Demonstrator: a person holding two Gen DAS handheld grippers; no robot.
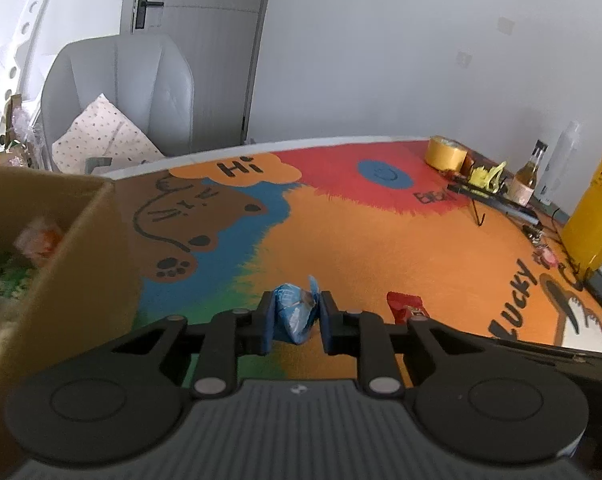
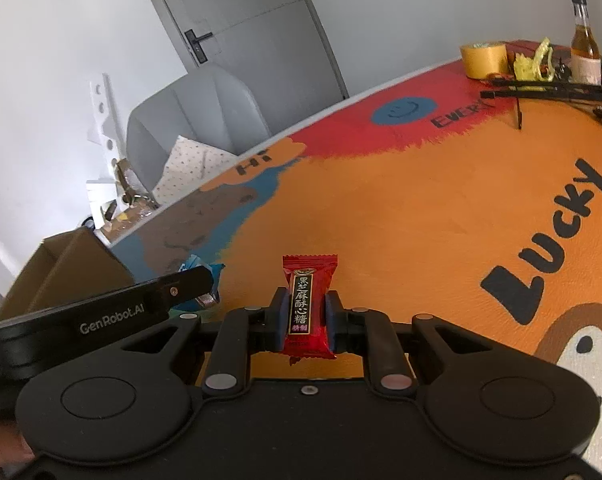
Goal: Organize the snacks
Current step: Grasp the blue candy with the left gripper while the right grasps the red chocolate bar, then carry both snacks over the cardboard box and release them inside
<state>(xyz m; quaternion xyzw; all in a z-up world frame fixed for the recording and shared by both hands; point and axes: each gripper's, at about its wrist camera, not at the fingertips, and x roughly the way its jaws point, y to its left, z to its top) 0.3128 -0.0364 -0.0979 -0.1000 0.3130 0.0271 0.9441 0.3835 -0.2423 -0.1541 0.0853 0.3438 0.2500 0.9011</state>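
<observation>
Nearest the left wrist camera, the left gripper (image 1: 295, 316) is clamped on a blue candy wrapper (image 1: 295, 312), a crinkled, glossy packet pinched between its blue pads just above the table mat (image 1: 381, 248). Its jaws have just closed. Likewise the right gripper (image 2: 309, 314) is closed on a red candy (image 2: 309, 306): a flat, shiny pillow-pack with serrated ends and a black label strip bearing gold characters, held upright between the pads.

Cardboard box (image 1: 61, 248) stands open at the left of the mat, plain brown, matte, straight-walled. Inside it lie several wrapped snacks (image 1: 37, 240) (orange, white and green tones; blurred, individual items cannot be told apart).

Table mat is soft-looking, printed in orange, red, blue and brown with cartoon lettering.

At the far right edge: a roll of yellow tape (image 1: 447, 153), a small glass bottle (image 1: 527, 178) of amber liquid, and a tall yellow bottle (image 1: 593, 212), translucent plastic.

Beyond the table, a grey padded chair (image 1: 117, 92) carries a dotted cushion (image 1: 101, 136).
</observation>
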